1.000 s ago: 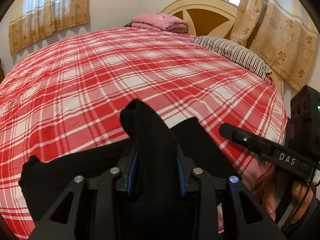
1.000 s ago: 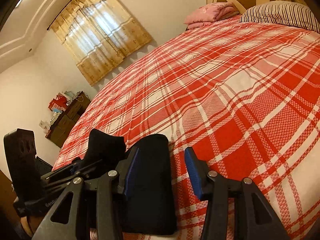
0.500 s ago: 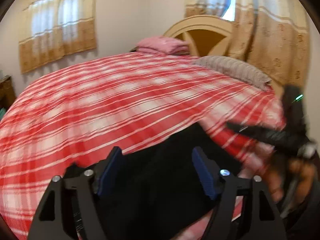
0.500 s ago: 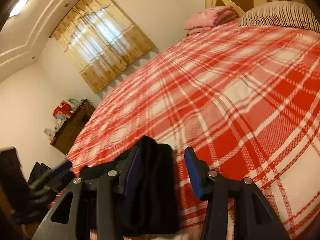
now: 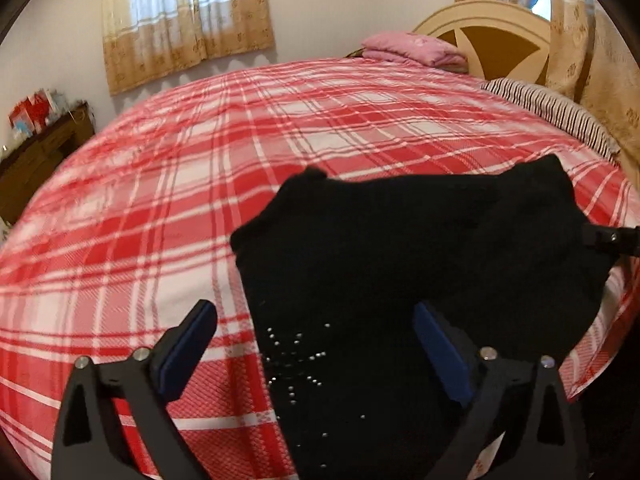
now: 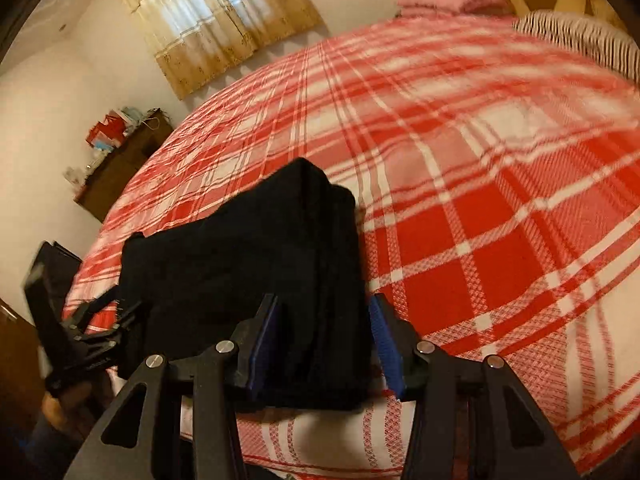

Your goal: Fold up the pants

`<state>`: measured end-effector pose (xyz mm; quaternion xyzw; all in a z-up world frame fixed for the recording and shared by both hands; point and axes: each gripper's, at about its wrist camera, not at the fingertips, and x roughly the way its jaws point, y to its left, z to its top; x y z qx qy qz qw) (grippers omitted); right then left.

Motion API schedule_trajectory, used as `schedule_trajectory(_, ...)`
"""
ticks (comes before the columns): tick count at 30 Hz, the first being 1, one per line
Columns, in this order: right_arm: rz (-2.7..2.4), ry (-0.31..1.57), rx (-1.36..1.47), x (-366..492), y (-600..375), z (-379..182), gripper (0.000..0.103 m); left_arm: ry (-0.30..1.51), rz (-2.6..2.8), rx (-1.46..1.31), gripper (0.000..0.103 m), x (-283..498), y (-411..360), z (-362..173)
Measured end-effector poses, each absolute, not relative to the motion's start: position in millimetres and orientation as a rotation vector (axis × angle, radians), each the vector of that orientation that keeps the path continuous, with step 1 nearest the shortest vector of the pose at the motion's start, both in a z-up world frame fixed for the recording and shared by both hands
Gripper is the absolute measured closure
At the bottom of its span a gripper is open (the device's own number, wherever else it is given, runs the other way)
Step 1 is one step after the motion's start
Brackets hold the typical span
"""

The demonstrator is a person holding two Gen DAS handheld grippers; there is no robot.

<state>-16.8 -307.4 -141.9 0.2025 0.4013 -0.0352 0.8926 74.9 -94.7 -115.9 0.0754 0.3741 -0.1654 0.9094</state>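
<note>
The black pants [image 5: 420, 248] lie folded in a flat bundle on the red plaid bedspread [image 5: 200, 184], near the bed's front edge. My left gripper [image 5: 316, 332] hovers over their near left corner. Its jaws are opening wide, and the blue pads [image 5: 188, 344] stand clear of the cloth. In the right wrist view, the right end of the pants [image 6: 280, 248] runs in between the fingers of my right gripper [image 6: 324, 340]. That gripper stands half open, and its pads flank the thick fold without clearly squeezing it. A tip of the right gripper [image 5: 612, 238] shows at the pants' right edge.
A folded pink blanket [image 5: 416, 46] and a striped pillow [image 5: 552, 108] lie by the headboard [image 5: 500, 36]. A dark cabinet [image 6: 120, 172] with red boxes on it stands against the wall left of the bed. Curtains [image 5: 184, 16] hang behind. A hand [image 6: 60, 408] holds the left gripper.
My left gripper has let go of the bunched pants fold and opened wide, swinging left and down. The pants now lie flat. The right gripper shifted slightly, and the fold now fills its gap.
</note>
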Motion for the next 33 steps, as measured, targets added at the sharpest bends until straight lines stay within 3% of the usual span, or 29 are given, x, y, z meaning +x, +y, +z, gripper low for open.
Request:
schedule_trajectory(10,-0.066,0.822,0.358,-22,-299,-133,0.055,0.652,-0.277,0.162,0.0,100,-89,-87)
schedule_trajectory(15,-0.086,0.86,0.323,-25,-298,-141,0.055,0.716,-0.197,0.226,0.0,132,-95,-105)
schedule_trajectory(23,-0.083,0.881,0.304,-24,-295,-136,0.055,0.769,-0.231,0.106,0.0,138,-75,-117)
schedule_trajectory(33,0.053,0.63,0.22,-7,-256,-80,0.054,0.664,-0.249,0.093,0.0,93,-67,-72)
